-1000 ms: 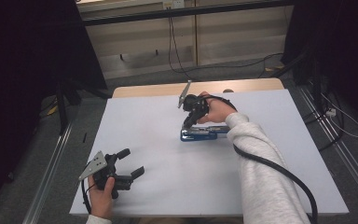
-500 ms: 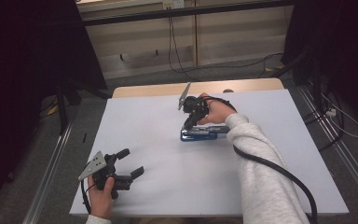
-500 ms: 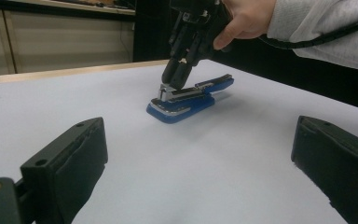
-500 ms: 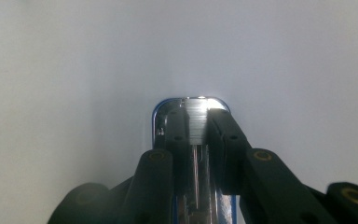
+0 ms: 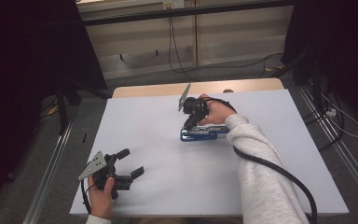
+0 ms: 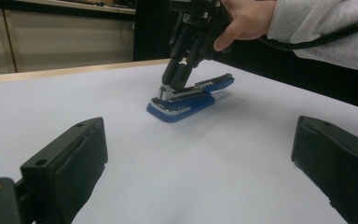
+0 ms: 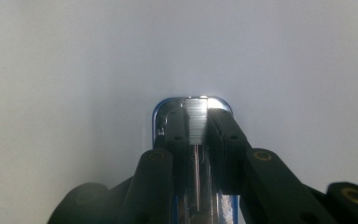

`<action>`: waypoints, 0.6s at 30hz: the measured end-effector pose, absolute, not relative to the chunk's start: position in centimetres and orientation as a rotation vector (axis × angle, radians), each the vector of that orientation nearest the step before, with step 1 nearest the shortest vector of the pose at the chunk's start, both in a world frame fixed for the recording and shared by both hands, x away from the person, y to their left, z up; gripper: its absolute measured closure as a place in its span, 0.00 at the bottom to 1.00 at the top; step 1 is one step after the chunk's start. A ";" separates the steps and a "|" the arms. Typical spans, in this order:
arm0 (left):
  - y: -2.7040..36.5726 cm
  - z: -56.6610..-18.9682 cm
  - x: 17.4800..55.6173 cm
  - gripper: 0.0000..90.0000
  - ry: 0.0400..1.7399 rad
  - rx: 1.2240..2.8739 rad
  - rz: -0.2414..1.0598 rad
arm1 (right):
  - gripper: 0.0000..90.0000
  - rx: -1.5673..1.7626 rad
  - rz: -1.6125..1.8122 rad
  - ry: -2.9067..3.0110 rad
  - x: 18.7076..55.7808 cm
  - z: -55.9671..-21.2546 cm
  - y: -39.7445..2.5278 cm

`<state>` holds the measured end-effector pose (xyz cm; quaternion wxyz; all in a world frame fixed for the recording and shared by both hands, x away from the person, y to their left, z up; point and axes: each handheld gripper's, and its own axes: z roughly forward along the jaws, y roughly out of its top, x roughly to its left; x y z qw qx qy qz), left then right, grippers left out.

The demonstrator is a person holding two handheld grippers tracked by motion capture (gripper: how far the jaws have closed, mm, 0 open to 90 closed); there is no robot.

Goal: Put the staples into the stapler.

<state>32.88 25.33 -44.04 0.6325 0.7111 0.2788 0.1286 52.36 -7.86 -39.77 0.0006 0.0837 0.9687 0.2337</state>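
Note:
A blue stapler with a metal top lies flat in the middle of the white table. My right gripper points steeply down and is shut on the stapler's front end. In the right gripper view its two jaws clamp the silver head from both sides, with the blue base under it. The left gripper view shows the stapler farther off with the right gripper pinching its metal arm. My left gripper rests near the table's front left corner, open and holding nothing, its pads wide apart.
A bare wooden strip runs along the table's far edge. Black cable trails from the right gripper along the grey sleeve. Metal rails flank the table on both sides, and cables lie on the floor beyond.

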 end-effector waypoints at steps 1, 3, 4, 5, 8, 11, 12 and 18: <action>25.3 -44.0 32.9 0.04 0.638 1.627 0.293 | 0.87 0.265 0.733 3.043 52.4 -39.8 -7.8; 25.3 -44.1 32.9 0.04 0.640 1.627 0.294 | 0.87 0.253 0.733 3.040 52.4 -39.9 -7.8; 25.3 -44.1 32.9 0.04 0.635 1.634 0.295 | 0.87 0.253 0.733 3.040 52.4 -39.9 -7.8; 25.3 -44.1 32.9 0.04 0.635 1.635 0.296 | 0.87 0.251 0.735 3.039 52.4 -39.9 -7.7; 25.3 -44.1 32.9 0.04 0.639 1.629 0.295 | 0.83 0.269 0.757 3.034 52.4 -39.9 -7.8; 25.3 -44.1 32.9 0.04 0.636 1.630 0.289 | 0.79 0.284 0.775 3.016 52.3 -39.7 -8.2; 25.3 -44.1 32.9 0.04 0.636 1.630 0.289 | 0.76 0.294 0.787 3.014 52.3 -39.6 -8.4; 25.4 -44.1 33.0 0.04 0.644 1.642 0.297 | 0.66 0.356 0.888 2.974 51.8 -39.3 -9.8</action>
